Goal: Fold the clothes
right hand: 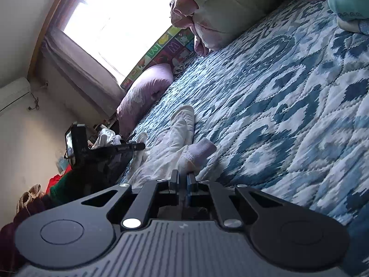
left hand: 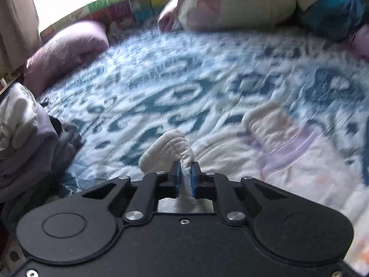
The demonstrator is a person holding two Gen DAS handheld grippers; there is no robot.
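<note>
A small white garment (left hand: 288,152) with lilac print lies crumpled on the blue-and-white quilt (left hand: 184,80). My left gripper (left hand: 185,166) is shut on one of its white ribbed cuffs (left hand: 168,147), and the cloth bunches up between the blue pads. In the right wrist view the same garment (right hand: 170,147) stretches away from my right gripper (right hand: 183,175), which is shut on its near edge just below a lilac cuff (right hand: 203,149). The left gripper (right hand: 140,147) shows there at the garment's far left end, a white cuff at its tips.
A purple pillow (left hand: 66,53) lies at the quilt's far left, beside a colourful picture mat (left hand: 129,7) under the window. Heaped bedding (left hand: 242,2) and a teal cloth (left hand: 334,16) line the back. A stack of clothes (left hand: 25,138) sits at the left edge.
</note>
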